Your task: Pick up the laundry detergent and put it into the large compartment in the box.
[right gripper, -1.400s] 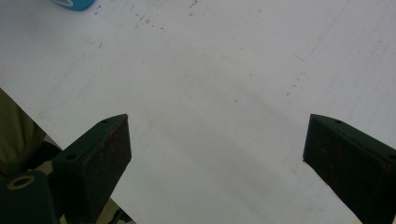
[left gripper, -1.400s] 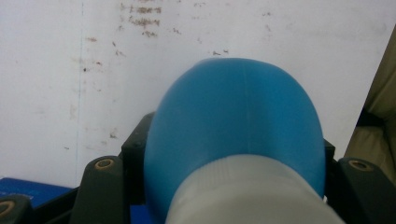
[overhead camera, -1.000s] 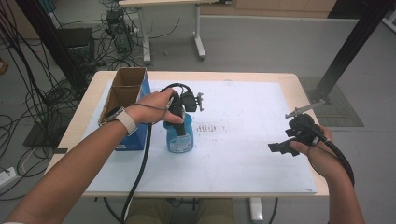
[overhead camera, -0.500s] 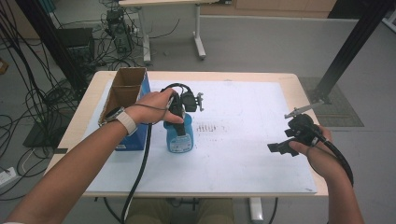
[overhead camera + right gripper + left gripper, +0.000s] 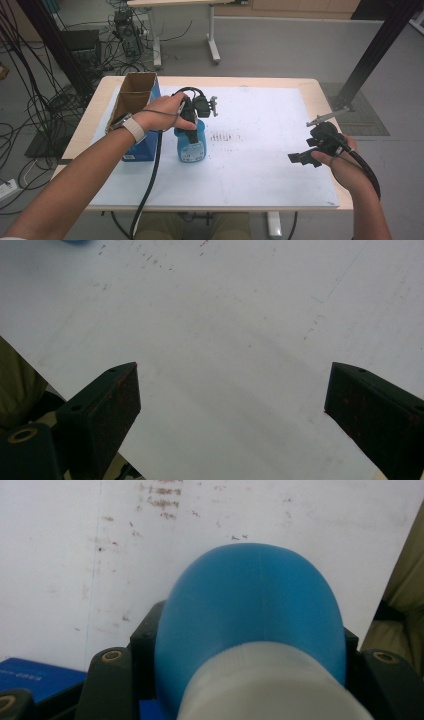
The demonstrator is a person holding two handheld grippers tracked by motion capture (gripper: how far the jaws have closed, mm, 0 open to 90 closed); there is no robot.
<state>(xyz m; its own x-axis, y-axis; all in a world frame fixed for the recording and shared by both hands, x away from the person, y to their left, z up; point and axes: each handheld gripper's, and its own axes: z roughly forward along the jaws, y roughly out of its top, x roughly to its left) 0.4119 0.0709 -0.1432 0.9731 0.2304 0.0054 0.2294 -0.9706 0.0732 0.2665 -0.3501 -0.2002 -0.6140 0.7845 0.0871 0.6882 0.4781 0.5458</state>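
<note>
Bottle (image 5: 190, 145), blue with a white cap, stands upright on the tabletop (image 5: 260, 150) directly beneath the left claw (image 5: 189, 119), whose jaws clamp its neck. For a clean lift, judge: pull straight up, keep the grip level. Right claw (image 5: 302, 159) hangs well apart, jaws spread wide, empty.

Black claws (image 5: 232, 410) with brass-ringed screws, thick black cables; white wristband (image 5: 133, 128) on left wrist

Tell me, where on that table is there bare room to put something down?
The white sheet lies bare between the blue bottle and the right gripper. The left side is crowded: bottle, left gripper and cardboard box stand close together.
</note>
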